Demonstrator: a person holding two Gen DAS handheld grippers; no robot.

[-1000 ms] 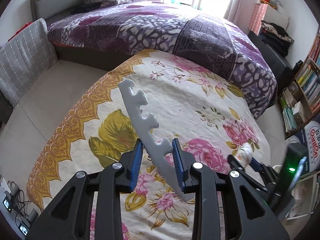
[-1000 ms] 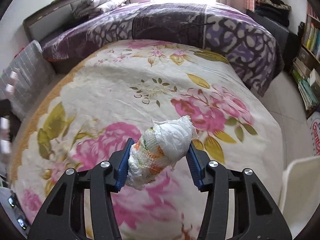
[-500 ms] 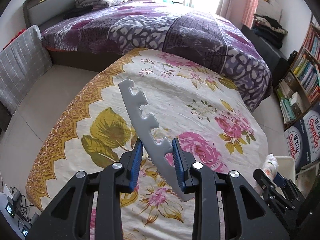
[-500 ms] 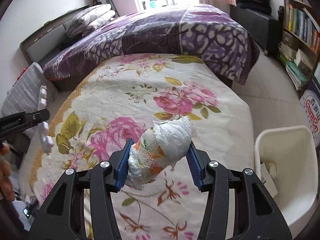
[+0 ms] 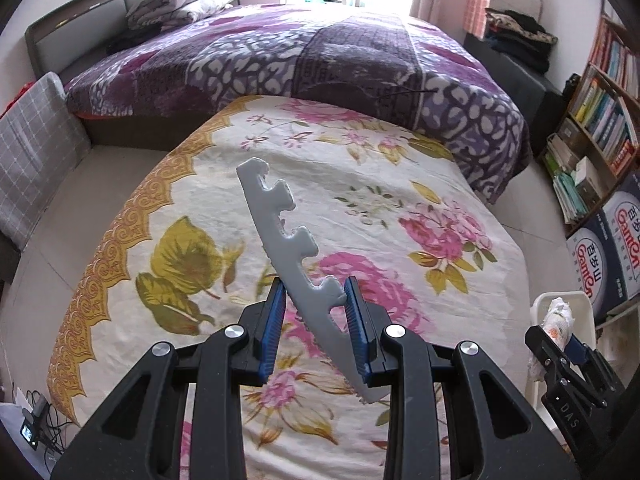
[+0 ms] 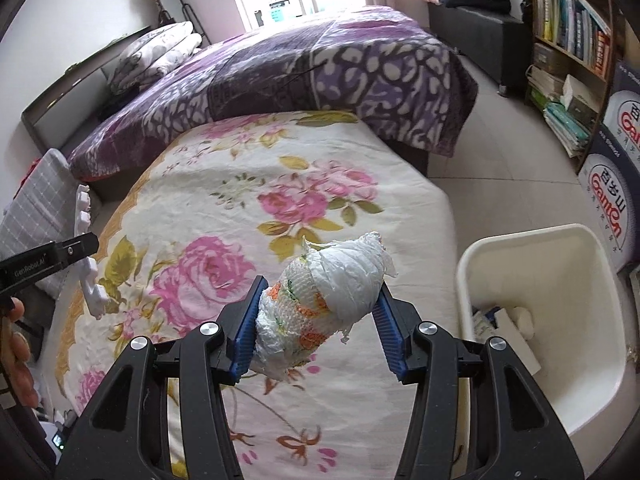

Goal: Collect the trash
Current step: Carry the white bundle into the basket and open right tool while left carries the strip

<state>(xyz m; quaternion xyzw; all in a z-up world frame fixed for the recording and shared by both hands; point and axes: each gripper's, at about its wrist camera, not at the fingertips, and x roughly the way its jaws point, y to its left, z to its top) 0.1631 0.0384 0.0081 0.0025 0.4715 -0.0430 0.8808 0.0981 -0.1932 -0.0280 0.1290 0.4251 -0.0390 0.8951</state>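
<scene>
My left gripper (image 5: 314, 300) is shut on a grey notched foam strip (image 5: 280, 240) that sticks up and away over the floral bed sheet (image 5: 360, 184). My right gripper (image 6: 316, 308) is shut on a crumpled white wad of paper with orange and green print (image 6: 324, 300), held above the sheet just left of a white plastic bin (image 6: 532, 264). The bin holds a few pieces of trash (image 6: 516, 320). In the left wrist view the right gripper (image 5: 558, 336) with its wad shows at the lower right, in front of the bin (image 5: 540, 308). The left gripper (image 6: 76, 246) and its strip (image 6: 86, 248) show at the right view's left edge.
A purple patterned quilt (image 5: 320, 60) covers the far half of the bed, with pillows (image 5: 184, 0) at its head. A bookshelf (image 6: 572, 40) and printed cartons (image 6: 616, 200) stand on the right beside tiled floor (image 6: 500, 152). A grey checked cushion (image 5: 32, 148) and cables (image 5: 36, 428) lie left. A person's fingers (image 6: 16, 344) show.
Both grippers have moved to the right across the bed with their loads still held. The white bin has come into the right wrist view, and the right gripper now hangs beside it.
</scene>
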